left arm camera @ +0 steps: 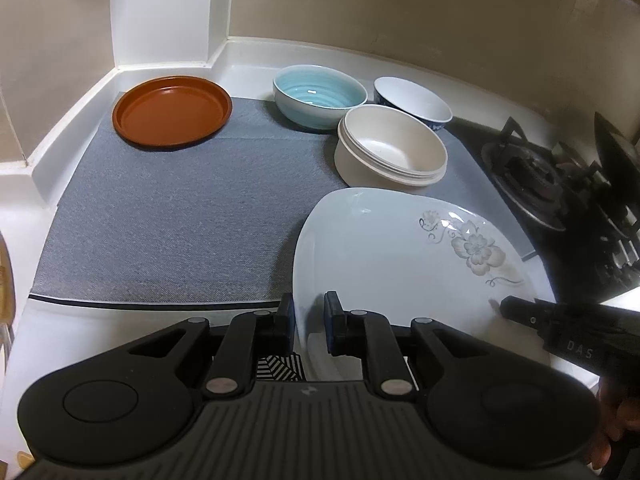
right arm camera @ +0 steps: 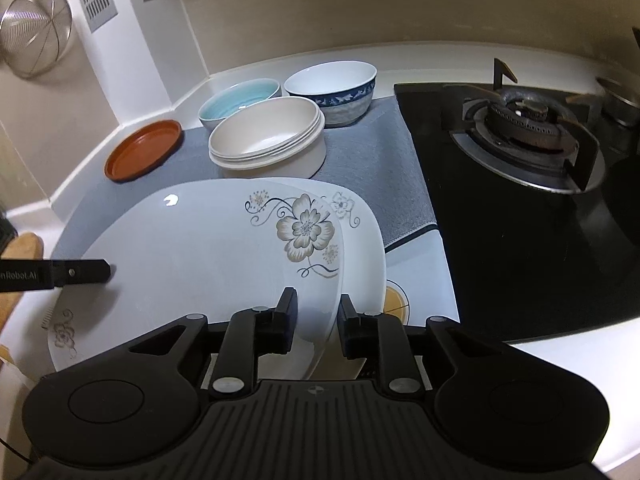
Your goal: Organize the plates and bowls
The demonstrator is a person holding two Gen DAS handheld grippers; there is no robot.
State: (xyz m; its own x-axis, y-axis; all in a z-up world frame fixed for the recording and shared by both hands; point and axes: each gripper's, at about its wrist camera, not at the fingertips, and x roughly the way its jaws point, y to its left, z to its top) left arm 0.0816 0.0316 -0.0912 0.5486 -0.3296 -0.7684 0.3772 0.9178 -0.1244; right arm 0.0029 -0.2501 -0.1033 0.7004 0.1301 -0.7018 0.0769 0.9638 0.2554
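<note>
A white square plate with a grey flower (right arm camera: pixel 208 248) (left arm camera: pixel 400 256) lies over a second flowered plate (right arm camera: pixel 364 248) at the front of the grey mat. My left gripper (left arm camera: pixel 309 318) is shut on the upper plate's left rim; one of its fingers (right arm camera: pixel 88 272) shows in the right wrist view. My right gripper (right arm camera: pixel 318 312) straddles the plate's right rim with its jaws apart and a gap at the pads; its finger (left arm camera: pixel 516 310) shows in the left wrist view. A brown round plate (left arm camera: pixel 172 114) sits at the back left. Behind stand a teal bowl (left arm camera: pixel 316 92), a cream bowl (left arm camera: pixel 390 148) and a blue-patterned bowl (left arm camera: pixel 416 98).
The grey mat (left arm camera: pixel 180 220) covers the white counter, with bare mat between the brown plate and the white plates. A black gas stove (right arm camera: pixel 524 128) lies to the right. A wire strainer (right arm camera: pixel 36 36) hangs on the left wall. A small yellow-centred dish (right arm camera: pixel 394 300) peeks from under the plates.
</note>
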